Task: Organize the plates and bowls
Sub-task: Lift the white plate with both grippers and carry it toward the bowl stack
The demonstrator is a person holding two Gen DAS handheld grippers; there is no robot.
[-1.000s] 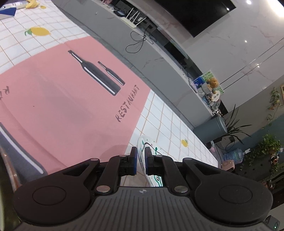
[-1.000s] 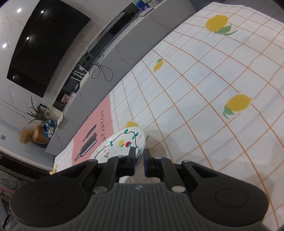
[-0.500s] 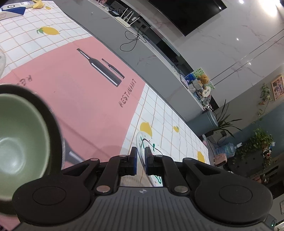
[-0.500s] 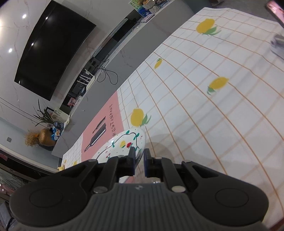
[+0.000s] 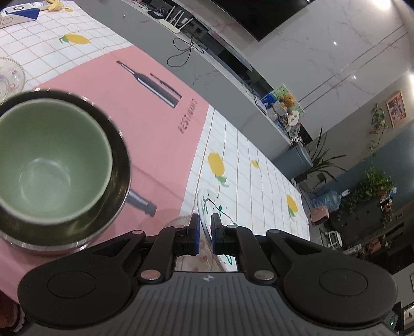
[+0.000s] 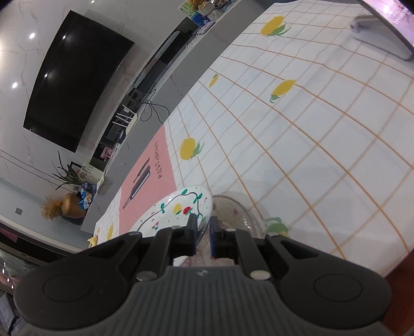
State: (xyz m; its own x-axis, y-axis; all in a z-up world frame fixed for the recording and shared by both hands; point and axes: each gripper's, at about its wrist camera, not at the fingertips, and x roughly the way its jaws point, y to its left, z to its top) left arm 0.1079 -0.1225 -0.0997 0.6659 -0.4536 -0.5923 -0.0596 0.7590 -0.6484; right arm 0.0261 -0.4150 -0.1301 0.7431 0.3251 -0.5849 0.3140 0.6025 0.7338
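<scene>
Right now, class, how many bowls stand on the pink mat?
2: the green bowl sits nested inside the steel bowl, left of the left gripper. Others may lie out of view.

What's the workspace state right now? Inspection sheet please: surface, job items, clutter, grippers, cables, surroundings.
Surface: lemon-print grid tablecloth with a pink RESTAURANT mat laid on it.
Job's things: painted plate held on edge; green bowl nested in a steel bowl on the mat; glass dish under the plate; another glass dish at the far left.
Clutter: blue-and-white packet and a yellow item at the table's far end.
Grippers: left gripper and right gripper both shut on the plate's rim.
Cables: black cable looped by a white router on the grey counter.
Surroundings: wall TV, potted plants, monitor stand.
</scene>
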